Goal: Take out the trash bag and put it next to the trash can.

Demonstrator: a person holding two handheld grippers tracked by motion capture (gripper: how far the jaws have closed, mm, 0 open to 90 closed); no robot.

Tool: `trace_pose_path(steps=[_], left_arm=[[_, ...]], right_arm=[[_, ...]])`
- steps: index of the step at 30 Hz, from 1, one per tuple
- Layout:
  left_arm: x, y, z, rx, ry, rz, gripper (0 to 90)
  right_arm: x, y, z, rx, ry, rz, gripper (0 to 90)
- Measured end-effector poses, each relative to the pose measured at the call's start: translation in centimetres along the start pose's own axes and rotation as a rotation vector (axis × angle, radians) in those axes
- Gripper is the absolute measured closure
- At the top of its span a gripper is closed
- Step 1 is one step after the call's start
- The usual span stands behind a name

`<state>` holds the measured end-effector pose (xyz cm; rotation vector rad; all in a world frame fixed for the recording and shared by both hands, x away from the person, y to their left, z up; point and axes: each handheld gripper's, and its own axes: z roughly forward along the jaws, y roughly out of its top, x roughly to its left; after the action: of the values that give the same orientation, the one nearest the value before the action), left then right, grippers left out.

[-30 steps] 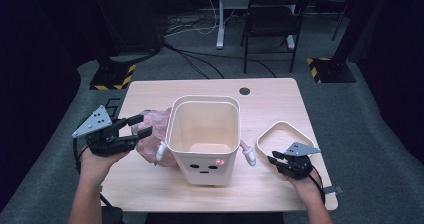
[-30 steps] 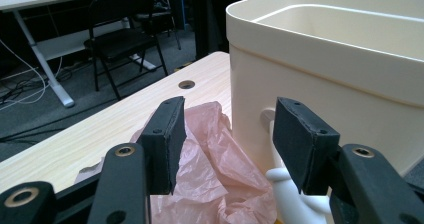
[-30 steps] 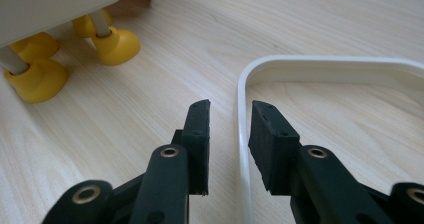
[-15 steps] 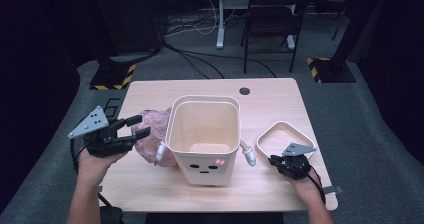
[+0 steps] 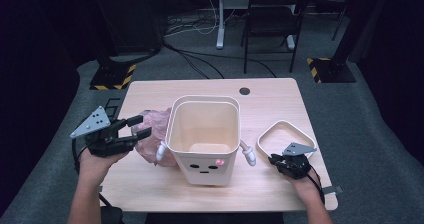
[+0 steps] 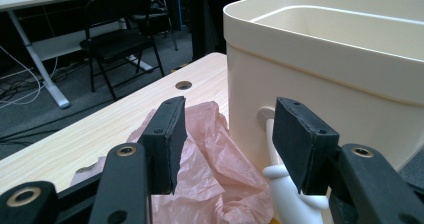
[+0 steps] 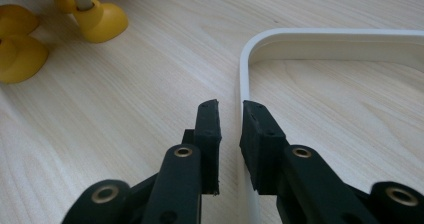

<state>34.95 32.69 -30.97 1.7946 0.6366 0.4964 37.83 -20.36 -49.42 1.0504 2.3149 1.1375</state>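
The right hand-held gripper (image 7: 230,115) has just been opening, its jaws narrowly apart astride the white rounded plastic frame (image 5: 286,136) lying on the wooden surface (image 5: 150,179). The left hand-held gripper (image 6: 227,134) is open above the crumpled pink plastic bag (image 6: 210,169), beside the cream bin (image 5: 205,134).

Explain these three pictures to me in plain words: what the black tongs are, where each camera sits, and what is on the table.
A person holds hand-operated tongs in each hand; no robot arm is involved. The high view looks down from above: the left tongs point at a crumpled pink plastic bag beside a cream bin with a face and small arms. The other two pictures come from cameras riding on the tongs. The left gripper view shows open jaws with the bag beyond them, nothing held. The right gripper view shows the right tongs straddling the rim of a white square ring lying on the wooden table; a gap shows, so it does not look gripped.
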Motion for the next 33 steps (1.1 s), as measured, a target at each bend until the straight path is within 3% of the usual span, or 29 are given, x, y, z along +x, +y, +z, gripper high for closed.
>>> trace_pose_path(steps=[5, 13, 20, 33], left_arm=[[0.1, 0.0, -0.2, -0.007, 0.002, -0.004, 46.9], [0.0, 0.0, -0.2, -0.009, -0.001, -0.003, 46.9], [0.0, 0.0, -0.2, -0.009, -0.002, -0.002, 46.9], [0.0, 0.0, -0.2, -0.012, 0.002, -0.002, 46.9]], right_arm=[[-0.3, -0.1, 0.1, 0.002, -0.014, 0.019, 75.4], [-0.6, -0.4, 1.1, 0.081, -0.018, 0.001, 82.6], [-0.5, -0.2, 1.0, 0.088, -0.019, -0.021, 83.9], [0.2, 0.5, 0.2, 0.048, 0.007, -0.053, 84.4]])
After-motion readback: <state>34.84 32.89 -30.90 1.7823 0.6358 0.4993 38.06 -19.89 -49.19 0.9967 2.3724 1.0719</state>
